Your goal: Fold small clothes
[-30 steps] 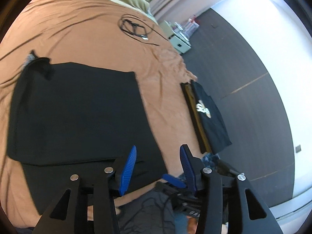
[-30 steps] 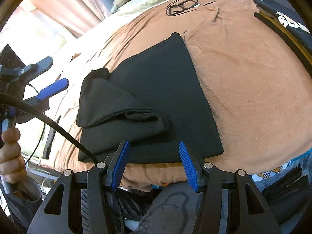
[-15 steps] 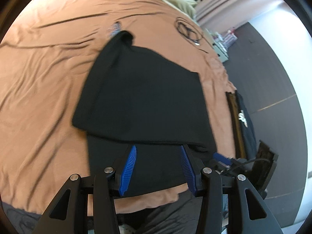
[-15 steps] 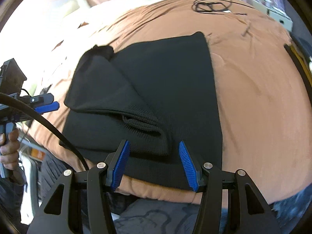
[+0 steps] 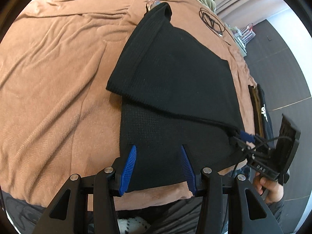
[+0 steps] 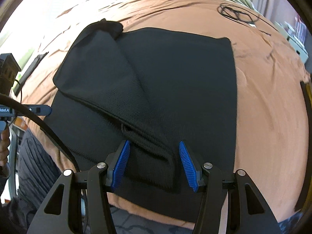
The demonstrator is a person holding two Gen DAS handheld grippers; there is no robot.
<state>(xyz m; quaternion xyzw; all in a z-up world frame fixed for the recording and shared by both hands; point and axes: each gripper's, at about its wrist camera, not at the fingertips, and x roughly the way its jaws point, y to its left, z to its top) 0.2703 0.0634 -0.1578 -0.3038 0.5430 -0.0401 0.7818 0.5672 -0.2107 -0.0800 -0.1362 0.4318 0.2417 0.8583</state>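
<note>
A wide bed (image 5: pixel 58 78) covered in a tan-brown fleece blanket fills both views, and on its near part, close to the edge where the person stands, lies the black garment (image 5: pixel 175 89), a waffle-knit piece partly folded: one side flap is laid diagonally across the body, leaving a hemmed edge running from the left side down toward the right, with a collar or hood bump at the far end. From the right wrist view the same black garment (image 6: pixel 175 81) shows a ribbed cuff folded over just ahead of the jaws. At the bed's right edge sits a folded dark shirt (image 5: pixel 265 111) with a white print too small to read. A coil of black cable (image 5: pixel 212 20) lies well beyond the garment. The left gripper (image 5: pixel 158 163) hangs over the garment's near hem, jaws released and parted with nothing pinched. The right gripper (image 6: pixel 154 161) is likewise released, its blue pads either side of the cuff without pressing it; seen from the left view, its body carries the letters "DAS", and the left one reads "Robot.AI"
</note>
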